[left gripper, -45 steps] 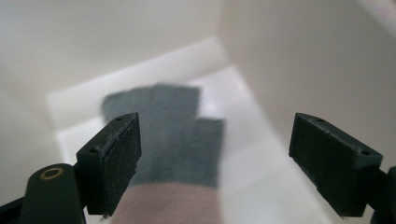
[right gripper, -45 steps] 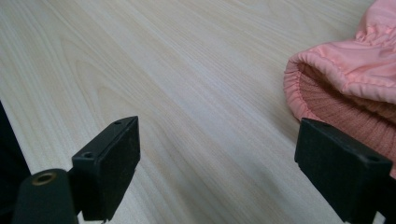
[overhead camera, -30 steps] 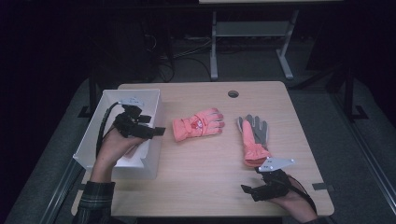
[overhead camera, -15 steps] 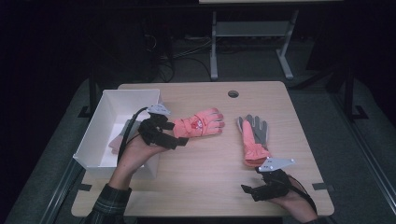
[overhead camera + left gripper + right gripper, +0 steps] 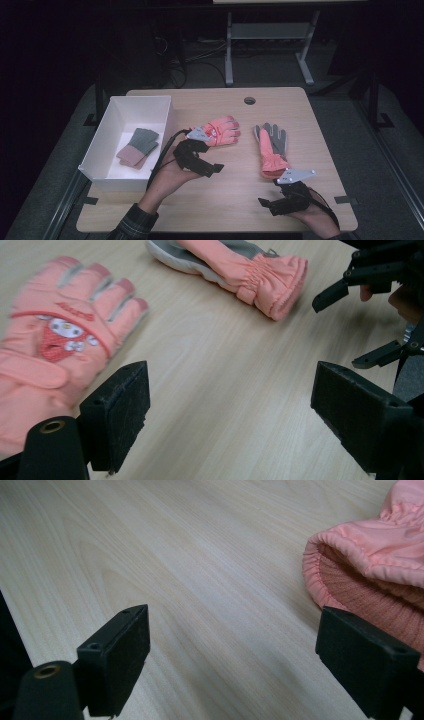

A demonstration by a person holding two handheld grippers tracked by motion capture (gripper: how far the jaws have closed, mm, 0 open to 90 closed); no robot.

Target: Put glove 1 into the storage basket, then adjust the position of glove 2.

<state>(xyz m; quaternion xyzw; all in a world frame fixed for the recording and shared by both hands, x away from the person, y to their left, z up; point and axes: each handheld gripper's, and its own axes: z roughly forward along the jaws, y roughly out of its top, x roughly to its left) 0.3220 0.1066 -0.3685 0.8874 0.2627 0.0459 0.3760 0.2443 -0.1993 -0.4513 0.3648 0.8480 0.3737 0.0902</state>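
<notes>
**Both hand-held grippers open, nothing held**

Left hand-held gripper (image 5: 212,167) sits just beside the cuff end of the pink glove (image 5: 220,131), jaws wide apart over bare surface (image 5: 230,205); right hand-held gripper (image 5: 267,204) near the front edge, jaws wide apart, just short of the cuff of the second glove (image 5: 272,147), which lies palm-up; knitted glove (image 5: 137,147) in the white box (image 5: 92,155).
</notes>
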